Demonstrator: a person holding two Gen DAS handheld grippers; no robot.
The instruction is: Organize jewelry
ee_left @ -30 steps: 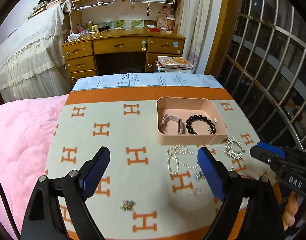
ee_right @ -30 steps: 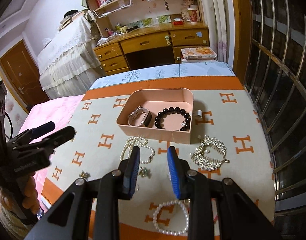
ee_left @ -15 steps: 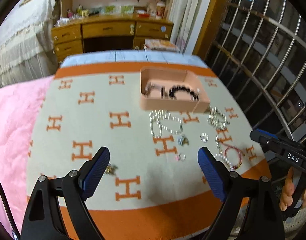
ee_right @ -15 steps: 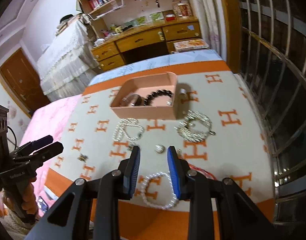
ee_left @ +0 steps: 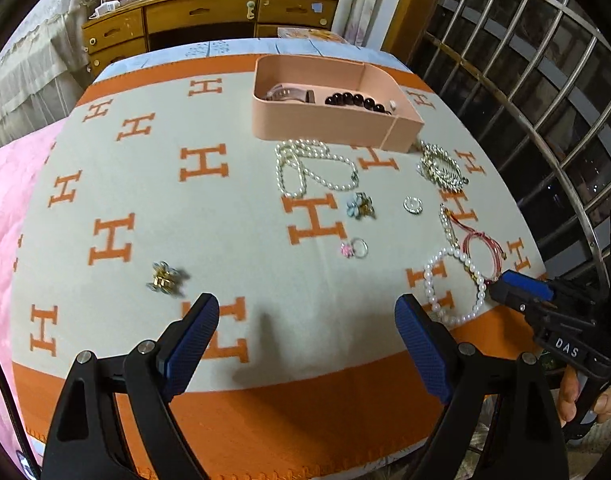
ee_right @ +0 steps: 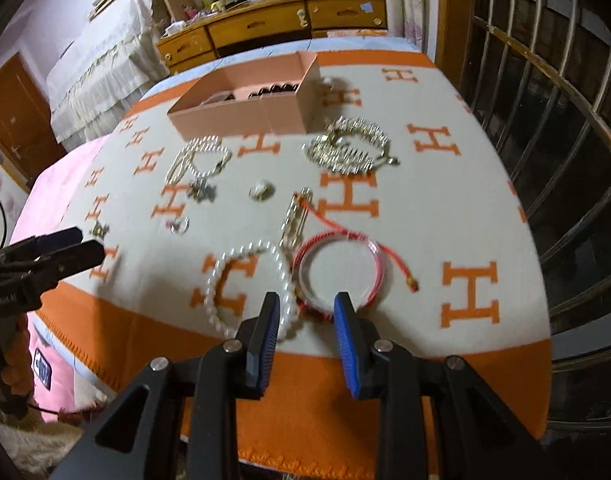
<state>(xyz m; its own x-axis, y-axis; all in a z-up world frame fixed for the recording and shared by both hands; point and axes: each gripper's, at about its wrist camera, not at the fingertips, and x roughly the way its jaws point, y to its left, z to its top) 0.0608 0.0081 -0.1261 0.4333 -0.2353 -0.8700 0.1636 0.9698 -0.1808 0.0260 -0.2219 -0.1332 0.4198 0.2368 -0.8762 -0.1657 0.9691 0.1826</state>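
A pink tray [ee_left: 329, 128] [ee_right: 241, 118] on the H-patterned blanket holds a watch [ee_left: 289, 94] and a dark bead bracelet [ee_left: 357, 100]. Loose jewelry lies in front of it: a pearl necklace [ee_left: 313, 168], a silver chain [ee_right: 349, 146], a pearl bracelet [ee_right: 249, 284], a red cord bracelet [ee_right: 337, 276], rings and a gold brooch [ee_left: 163, 278]. My left gripper [ee_left: 305, 340] is wide open and empty above the blanket's near edge. My right gripper [ee_right: 305, 320] is partly open and empty, just in front of the pearl and red bracelets.
The blanket [ee_left: 145, 200] covers a bed with a pink quilt [ee_left: 5, 184] at the left. A wooden desk [ee_left: 209, 12] stands behind. A metal window grille [ee_left: 545, 80] runs along the right.
Both grippers have drawn back toward the blanket's near edge and tilted down. The right gripper's jaws have opened wider. No jewelry has moved.
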